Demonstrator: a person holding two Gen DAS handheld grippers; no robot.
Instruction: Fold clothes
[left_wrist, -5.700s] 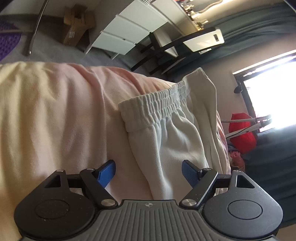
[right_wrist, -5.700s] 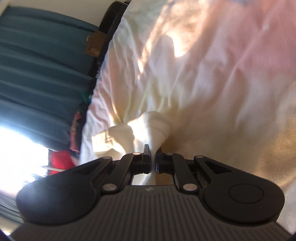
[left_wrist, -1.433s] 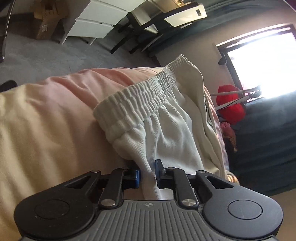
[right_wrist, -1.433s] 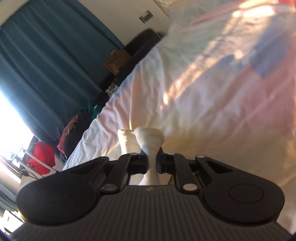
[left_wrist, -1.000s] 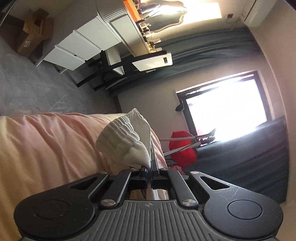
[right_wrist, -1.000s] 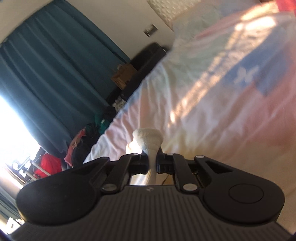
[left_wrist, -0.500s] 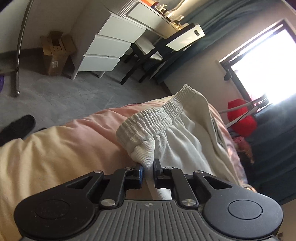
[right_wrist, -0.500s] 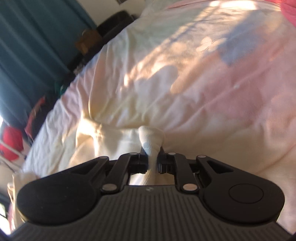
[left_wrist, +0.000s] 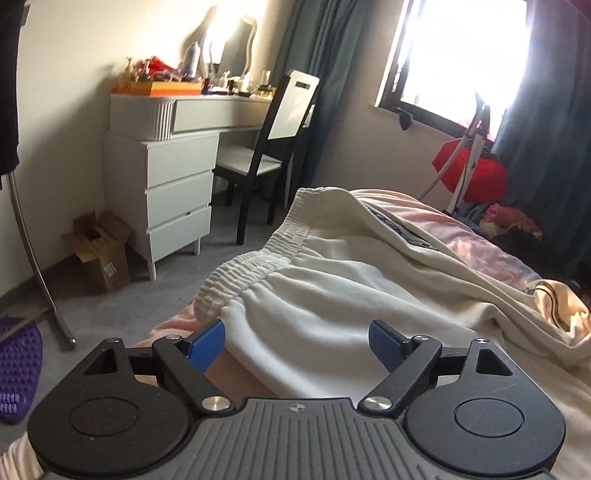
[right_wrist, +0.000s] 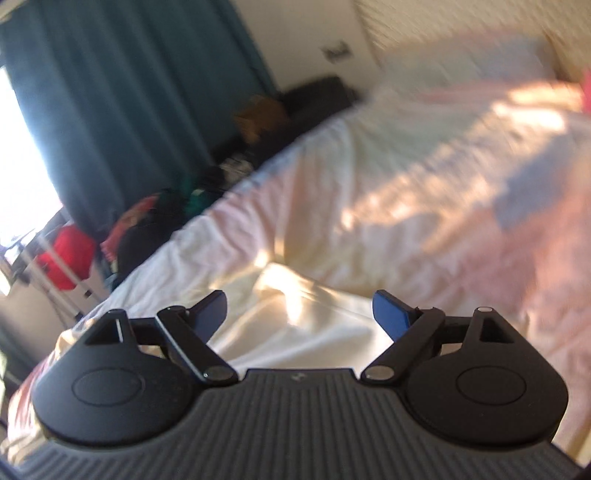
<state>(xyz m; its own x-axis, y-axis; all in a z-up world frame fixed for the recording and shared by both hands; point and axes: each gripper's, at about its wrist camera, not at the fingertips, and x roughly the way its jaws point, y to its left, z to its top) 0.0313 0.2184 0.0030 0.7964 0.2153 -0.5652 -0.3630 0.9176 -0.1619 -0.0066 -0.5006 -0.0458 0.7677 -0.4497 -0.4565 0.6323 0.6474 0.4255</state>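
Cream-white sweatpants (left_wrist: 332, 291) lie on the pink bed cover (left_wrist: 476, 240), their ribbed elastic waistband (left_wrist: 255, 266) toward the bed's edge. My left gripper (left_wrist: 297, 341) hovers just above the cloth near the waistband, its jaws opening wide and its blue pads (left_wrist: 207, 343) clear of the fabric. In the blurred right wrist view, the pale sweatpants (right_wrist: 306, 325) lie flat and sunlit on the bed cover (right_wrist: 424, 229). My right gripper (right_wrist: 299, 314) is above them, jaws opening, with nothing pressed between its pads.
A white chest of drawers (left_wrist: 173, 192) and dressing table with a black-and-white chair (left_wrist: 273, 147) stand past the bed's edge. A cardboard box (left_wrist: 99, 251), a metal stand (left_wrist: 33, 254) and a purple mat (left_wrist: 16, 369) are on the grey floor. Red items (left_wrist: 469, 173) sit under the window.
Both grippers let go of the sweatpants and spread wide. Each has lifted off the cloth, and the left one has rolled so the room now looks upright.
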